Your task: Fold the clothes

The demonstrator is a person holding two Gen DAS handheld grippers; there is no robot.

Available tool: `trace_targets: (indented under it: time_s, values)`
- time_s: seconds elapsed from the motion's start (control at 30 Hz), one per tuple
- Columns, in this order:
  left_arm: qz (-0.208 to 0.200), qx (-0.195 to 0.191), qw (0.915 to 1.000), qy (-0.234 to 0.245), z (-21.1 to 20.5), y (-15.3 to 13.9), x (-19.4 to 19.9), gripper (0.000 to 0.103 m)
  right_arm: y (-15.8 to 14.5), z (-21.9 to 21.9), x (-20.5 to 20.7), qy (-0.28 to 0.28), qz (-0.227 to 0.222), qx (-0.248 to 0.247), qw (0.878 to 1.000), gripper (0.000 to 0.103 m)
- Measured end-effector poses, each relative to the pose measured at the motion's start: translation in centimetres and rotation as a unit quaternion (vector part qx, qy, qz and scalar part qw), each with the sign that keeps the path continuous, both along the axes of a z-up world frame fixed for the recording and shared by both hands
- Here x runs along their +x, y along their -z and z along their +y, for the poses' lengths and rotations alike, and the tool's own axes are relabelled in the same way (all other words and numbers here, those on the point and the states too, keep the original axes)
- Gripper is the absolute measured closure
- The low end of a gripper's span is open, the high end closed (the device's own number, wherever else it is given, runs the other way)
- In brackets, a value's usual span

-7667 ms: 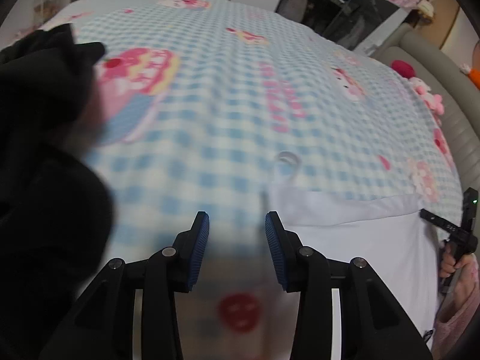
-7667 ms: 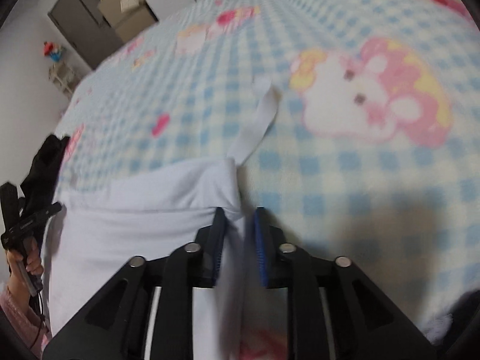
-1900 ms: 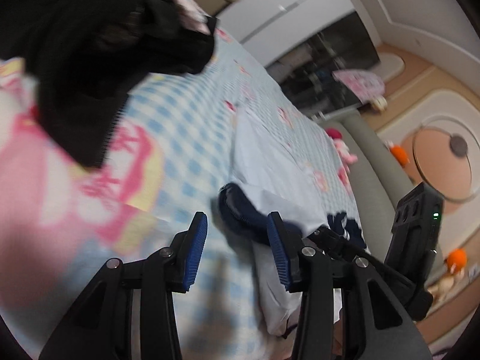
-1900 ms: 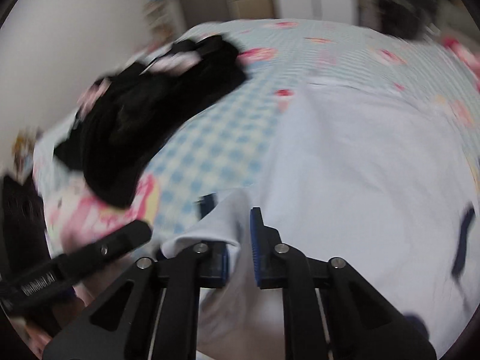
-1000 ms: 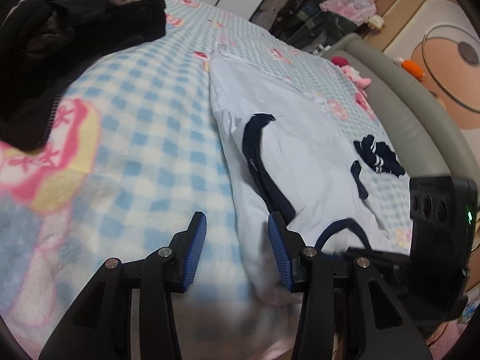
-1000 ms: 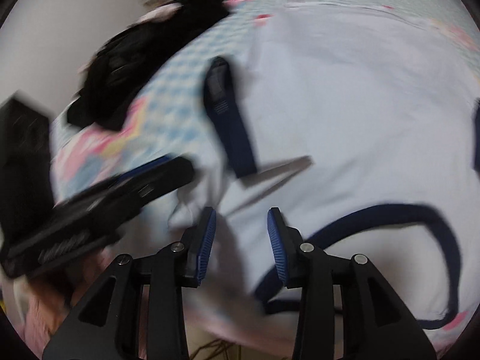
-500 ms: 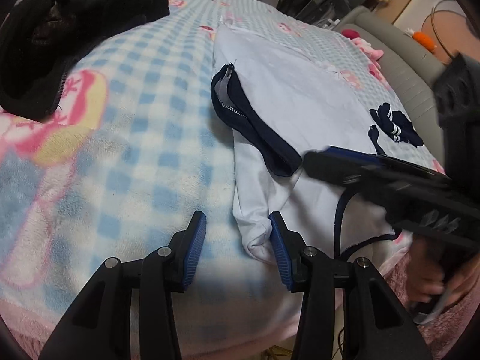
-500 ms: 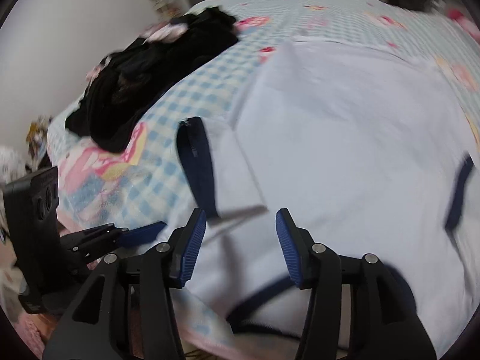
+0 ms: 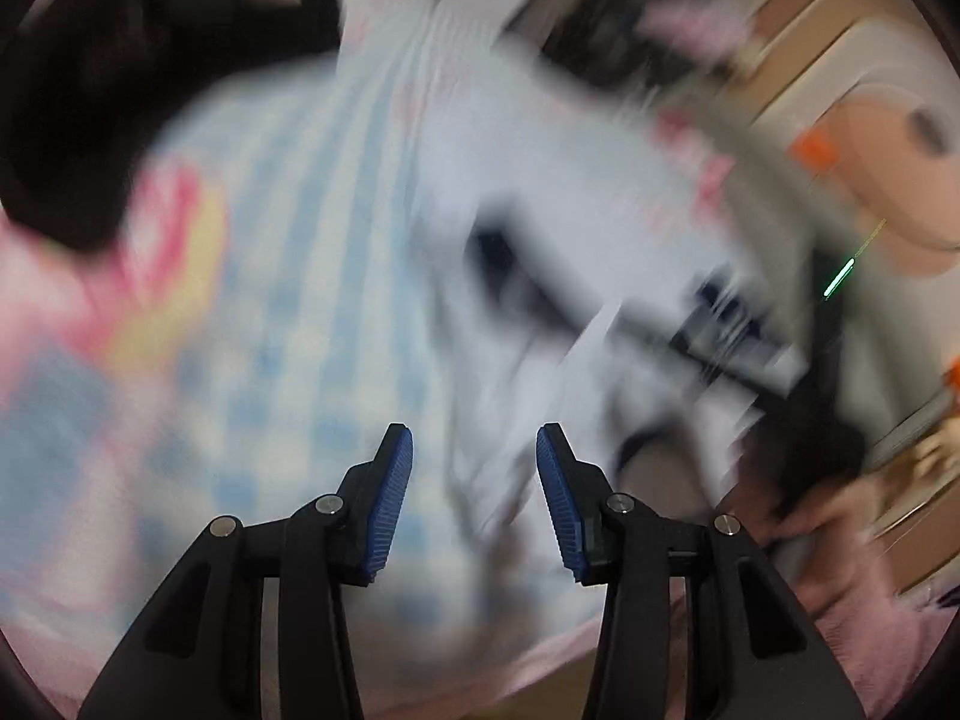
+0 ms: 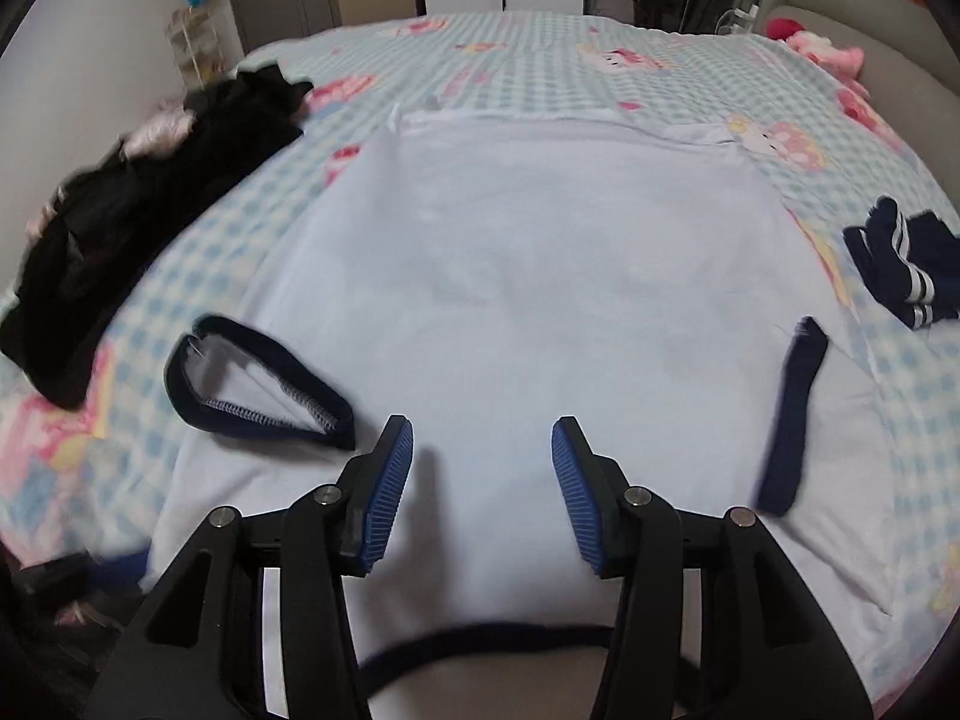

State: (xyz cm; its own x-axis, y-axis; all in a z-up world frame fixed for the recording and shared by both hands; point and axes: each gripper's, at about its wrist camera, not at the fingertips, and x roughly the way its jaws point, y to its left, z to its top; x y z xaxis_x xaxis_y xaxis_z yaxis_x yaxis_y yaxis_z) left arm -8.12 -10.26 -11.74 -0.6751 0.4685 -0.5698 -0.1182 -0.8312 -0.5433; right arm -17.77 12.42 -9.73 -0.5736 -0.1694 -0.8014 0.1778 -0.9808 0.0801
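since the white cotton t-shirt with navy trim lies flat on the checked bed blanket, both the right gripper and left gripper half open and empty, a hurried grab at the near left sleeve could bunch it.

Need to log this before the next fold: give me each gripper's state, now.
Left gripper: open, holding nothing; the view is badly blurred.
Right gripper: open, holding nothing, above the white shirt.
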Motion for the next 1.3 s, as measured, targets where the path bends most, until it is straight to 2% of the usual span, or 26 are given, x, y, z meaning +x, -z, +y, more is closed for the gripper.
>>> trace_targets:
  time_s: [0.13, 0.2, 0.3, 0.4, 0.47, 0.5, 0.6, 0.67, 0.7, 0.73, 0.8, 0.83, 0.9, 0.93, 1.03, 1.1, 1.23, 1.3]
  values:
    - [-0.018, -0.058, 0.9977, -0.03, 0.5, 0.9, -2.3, 0.06, -1.9, -1.6, 1.3, -0.077, 0.006, -0.015, 0.997, 0.053]
    - [-0.038, -0.061, 0.9971, -0.027, 0.3, 1.9, -2.9, 0.06, -1.7, -3.7, 1.9, -0.115, -0.001, -0.013, 0.993, 0.053]
    - [-0.038, -0.068, 0.9968, -0.018, 0.5, 2.3, -3.0, 0.06, -0.2, -6.3, 2.5, -0.148, -0.017, 0.011, 0.989, 0.053]
    - [-0.047, -0.055, 0.9974, 0.0, 0.8, 2.7, -3.4, 0.06, 1.8, -7.7, 2.0, -0.153, -0.034, 0.03, 0.987, 0.053]
    - [-0.05, -0.036, 0.998, 0.016, 0.6, 2.9, -3.4, 0.06, 2.7, -8.1, 1.4, -0.14, -0.034, 0.045, 0.988, 0.053]
    - [-0.052, -0.04, 0.9976, 0.023, 0.9, 2.9, -3.4, 0.06, 2.8, -8.1, 1.3, -0.133, -0.03, 0.051, 0.989, 0.053]
    - [-0.074, -0.087, 0.9928, 0.034, 2.3, 3.9, -3.7, 0.06, 2.1, -8.0, 0.5, -0.115, -0.007, 0.063, 0.991, 0.053]
    - [-0.089, -0.117, 0.9885, 0.038, 2.9, 4.4, -3.8, 0.059, 1.6, -7.5, -0.7, -0.089, 0.009, 0.095, 0.991, 0.054]
    - [-0.085, -0.115, 0.9891, 0.036, 2.8, 4.1, -3.7, 0.059, 1.5, -7.0, -1.4, -0.068, 0.015, 0.117, 0.991, 0.054]
    - [-0.074, -0.104, 0.9913, 0.033, 2.5, 3.4, -3.6, 0.06, 1.1, -6.3, -1.9, -0.057, 0.015, 0.111, 0.992, 0.054]
    - [-0.052, -0.086, 0.9945, 0.029, 1.7, 1.9, -3.9, 0.06, -0.1, -4.7, -2.7, -0.043, 0.009, 0.068, 0.997, 0.053]
    - [-0.043, -0.08, 0.9954, 0.028, 1.3, 1.2, -4.4, 0.06, -0.5, -4.4, -2.5, -0.051, 0.008, 0.053, 0.997, 0.053]
    - [-0.046, -0.117, 0.9914, 0.036, 1.4, 1.0, -6.2, 0.06, -1.2, -4.5, -1.6, -0.082, 0.008, 0.03, 0.996, 0.053]
    - [-0.053, -0.136, 0.9881, 0.047, 1.7, 1.3, -7.4, 0.061, -1.2, -4.8, -1.2, -0.094, 0.005, 0.031, 0.995, 0.053]
    - [-0.075, -0.146, 0.984, 0.069, 2.0, 2.6, -10.2, 0.061, 0.1, -6.3, -0.2, -0.126, -0.012, 0.052, 0.991, 0.053]
    - [-0.068, -0.135, 0.9863, 0.065, 1.9, 2.8, -11.7, 0.061, 1.2, -6.4, -0.3, -0.127, -0.027, 0.054, 0.99, 0.053]
    - [-0.068, -0.083, 0.9935, 0.038, 0.7, 3.6, -13.8, 0.061, 2.9, -6.4, -0.5, -0.124, -0.05, 0.057, 0.989, 0.052]
    - [-0.078, -0.09, 0.9924, 0.03, 0.7, 4.2, -14.4, 0.059, 3.1, -6.3, -0.2, -0.127, -0.052, 0.065, 0.988, 0.052]
